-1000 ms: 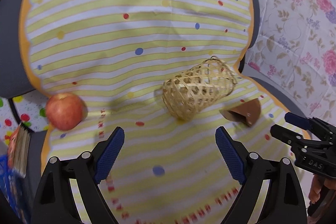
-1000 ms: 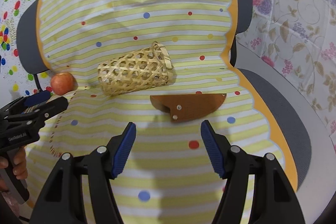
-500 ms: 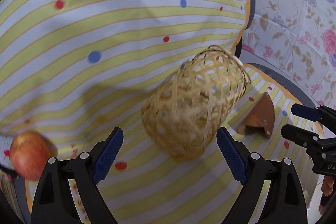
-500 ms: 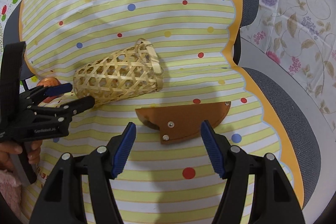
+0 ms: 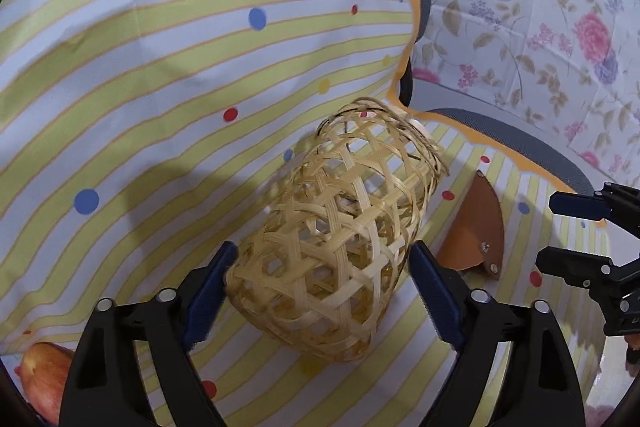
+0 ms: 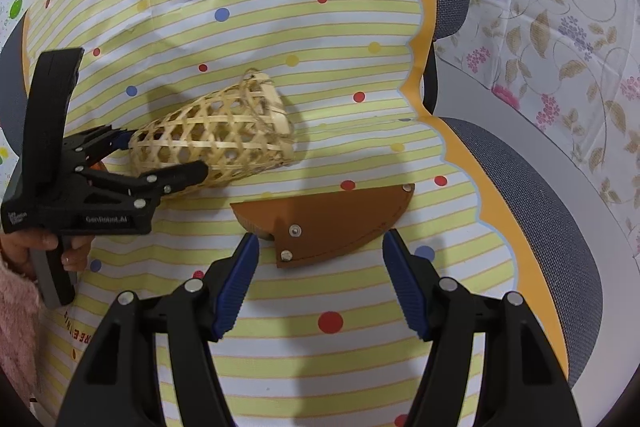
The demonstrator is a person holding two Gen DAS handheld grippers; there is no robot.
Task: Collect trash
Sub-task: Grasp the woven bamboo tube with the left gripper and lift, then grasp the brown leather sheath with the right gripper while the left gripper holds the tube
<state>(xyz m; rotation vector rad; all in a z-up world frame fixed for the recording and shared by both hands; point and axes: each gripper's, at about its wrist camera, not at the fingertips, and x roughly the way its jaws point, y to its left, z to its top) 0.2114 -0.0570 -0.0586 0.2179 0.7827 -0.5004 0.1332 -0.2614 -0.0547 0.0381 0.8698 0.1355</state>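
A woven bamboo basket point(image 5: 332, 251) lies on its side on the striped cloth point(image 5: 160, 87). My left gripper point(image 5: 323, 247) straddles the basket's closed end and its jaws are closing, the blue pads right beside the weave on both sides. The right wrist view shows the same: the left gripper point(image 6: 160, 151) around the basket point(image 6: 224, 135). A brown leather pouch point(image 6: 336, 223) lies flat just beyond my right gripper point(image 6: 320, 237), which stands open with nothing between its pads. The pouch point(image 5: 476, 227) and the right gripper point(image 5: 549, 231) also show at the left view's right edge.
A red apple point(image 5: 44, 379) sits at the cloth's lower left edge. The cloth drapes over a grey chair point(image 6: 560, 227) with its backrest rising behind the basket. A floral sheet point(image 6: 560, 27) hangs to the right. A hand in a pink sleeve point(image 6: 16, 307) holds the left gripper.
My left gripper has moved forward and rolled, so the basket now sits between its jaws, which have narrowed a little. The right gripper has crept closer to the brown pouch.
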